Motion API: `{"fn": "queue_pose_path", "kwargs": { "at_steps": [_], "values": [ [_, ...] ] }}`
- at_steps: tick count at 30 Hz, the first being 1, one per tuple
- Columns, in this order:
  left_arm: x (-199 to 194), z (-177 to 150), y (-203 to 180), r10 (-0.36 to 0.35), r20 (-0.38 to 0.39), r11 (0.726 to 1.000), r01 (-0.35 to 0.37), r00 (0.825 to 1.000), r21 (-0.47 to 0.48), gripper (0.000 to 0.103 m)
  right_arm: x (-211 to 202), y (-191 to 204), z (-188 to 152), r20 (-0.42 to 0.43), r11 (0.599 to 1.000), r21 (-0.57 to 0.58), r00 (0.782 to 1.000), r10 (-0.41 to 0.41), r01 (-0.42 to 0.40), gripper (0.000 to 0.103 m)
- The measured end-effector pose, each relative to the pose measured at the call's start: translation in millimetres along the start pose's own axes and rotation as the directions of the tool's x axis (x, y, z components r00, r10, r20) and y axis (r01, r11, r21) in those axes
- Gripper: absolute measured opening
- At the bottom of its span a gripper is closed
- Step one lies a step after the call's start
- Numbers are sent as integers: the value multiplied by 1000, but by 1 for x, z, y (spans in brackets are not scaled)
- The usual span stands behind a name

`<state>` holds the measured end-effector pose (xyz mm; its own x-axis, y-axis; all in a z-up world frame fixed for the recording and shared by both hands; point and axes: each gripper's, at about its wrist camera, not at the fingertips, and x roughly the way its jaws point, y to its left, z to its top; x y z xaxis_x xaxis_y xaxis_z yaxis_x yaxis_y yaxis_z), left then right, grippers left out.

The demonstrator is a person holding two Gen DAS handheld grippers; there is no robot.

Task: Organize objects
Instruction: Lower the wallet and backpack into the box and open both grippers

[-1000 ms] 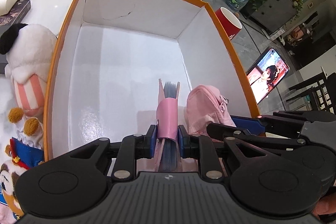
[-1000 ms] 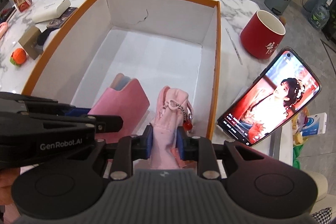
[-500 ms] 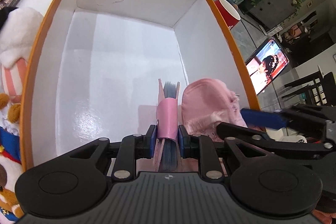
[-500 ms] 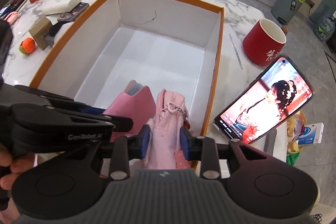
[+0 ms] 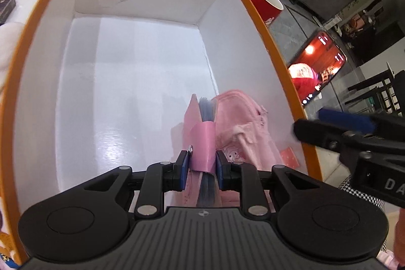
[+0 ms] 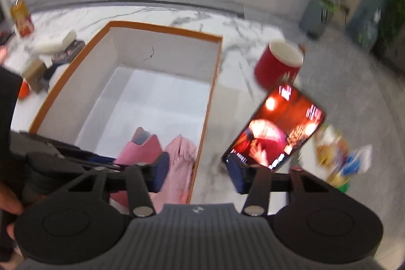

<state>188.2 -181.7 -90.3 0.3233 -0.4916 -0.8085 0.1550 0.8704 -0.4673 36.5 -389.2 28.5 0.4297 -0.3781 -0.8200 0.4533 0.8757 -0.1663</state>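
A white box with an orange rim (image 5: 265, 24) (image 6: 210, 98) stands on the marble table. My left gripper (image 5: 201, 165) is shut on a pink card holder (image 5: 202, 141) (image 6: 140, 152) and holds it upright in the box's near right corner. A pink pouch (image 5: 243, 125) (image 6: 181, 163) rests in the box right beside the holder, against the right wall. My right gripper (image 6: 198, 176) is open and empty, lifted above the box's right rim; it shows at the right in the left wrist view (image 5: 354, 128).
A lit phone (image 6: 276, 128) (image 5: 319, 67) leans right of the box, with a red cup (image 6: 278, 65) (image 5: 263, 1) behind it. Small packets (image 6: 341, 156) lie at far right. A bottle (image 6: 21, 17), a white roll (image 6: 55, 42) and small boxes sit left of the box.
My right gripper let go of the pink pouch, opened and drew back up and to the right. The pouch stays in the box. My left gripper went lower into the box with the holder.
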Motion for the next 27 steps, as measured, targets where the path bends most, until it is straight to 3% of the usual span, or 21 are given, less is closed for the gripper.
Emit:
{"fn": "queue_pose_path", "kwargs": {
  "at_steps": [1,3,6,19,27],
  "values": [
    [1,0,-2,0,-1,1000,0,1000,7,26,3,-5,-2,-16,999,40,999,32,-31,41],
    [2,0,-6,-2,-3,1000,2,1000,13,26,10,-12,-6,-40,992,98,996,82,-77,23],
    [5,1,-7,-39,-12,999,39,999,-3,29,17,-16,-9,-49,982,159,993,109,-100,13],
    [-3,-1,21,-169,3,980,169,986,-105,46,20,-18,-20,-27,973,197,992,126,-118,13],
    [7,3,31,-225,-29,966,219,974,-138,40,21,-16,-20,-25,975,193,993,119,-112,15]
  ]
}}
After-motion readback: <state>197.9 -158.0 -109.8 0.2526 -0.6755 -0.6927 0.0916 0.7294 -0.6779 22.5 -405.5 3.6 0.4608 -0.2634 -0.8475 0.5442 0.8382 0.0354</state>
